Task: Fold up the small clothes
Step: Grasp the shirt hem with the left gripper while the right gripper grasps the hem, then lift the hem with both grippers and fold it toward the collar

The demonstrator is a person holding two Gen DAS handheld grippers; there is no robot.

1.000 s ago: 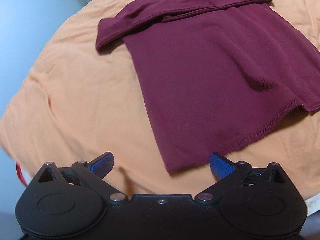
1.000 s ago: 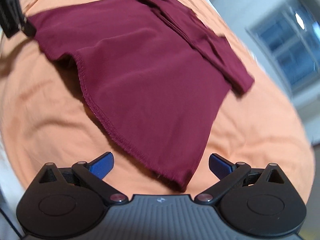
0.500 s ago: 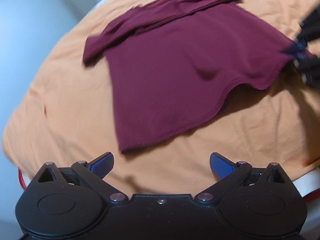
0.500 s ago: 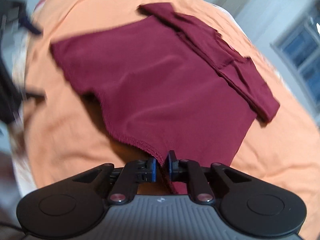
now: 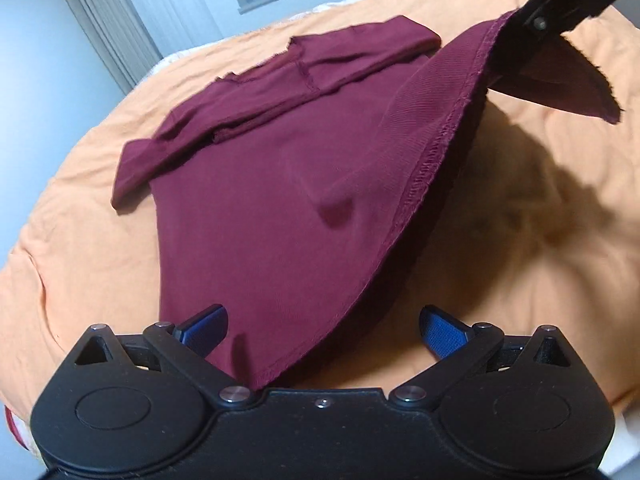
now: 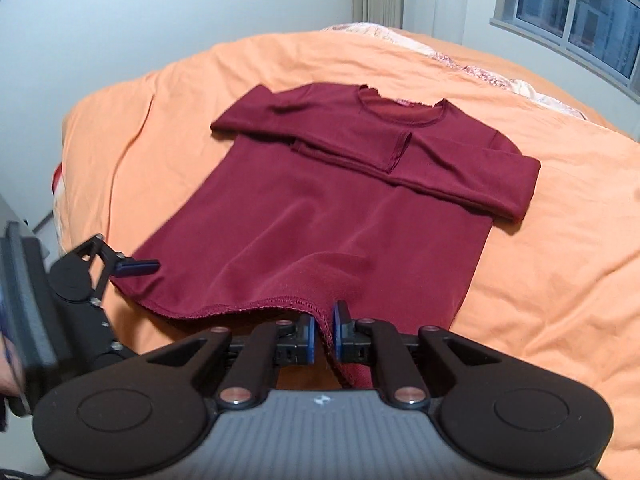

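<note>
A maroon long-sleeved shirt (image 6: 336, 200) lies on an orange bed cover (image 6: 560, 240), both sleeves folded across its chest. My right gripper (image 6: 324, 332) is shut on the shirt's bottom hem near its right corner and holds that corner lifted off the bed. In the left wrist view the shirt (image 5: 260, 216) rises toward the right gripper (image 5: 532, 24) at the top right. My left gripper (image 5: 324, 328) is open at the hem's left corner, with the cloth lying between its blue pads. From the right wrist the left gripper (image 6: 136, 268) shows at the left edge.
The orange bed cover (image 5: 540, 240) fills both views and is wrinkled. A window (image 6: 576, 12) and pale walls stand behind the bed. A patterned pillow edge (image 6: 480, 68) shows at the head end. The bed's rim drops off at the left.
My right gripper has shut on the hem and lifted that corner. My left gripper has moved in to the hem's left corner, staying open.
</note>
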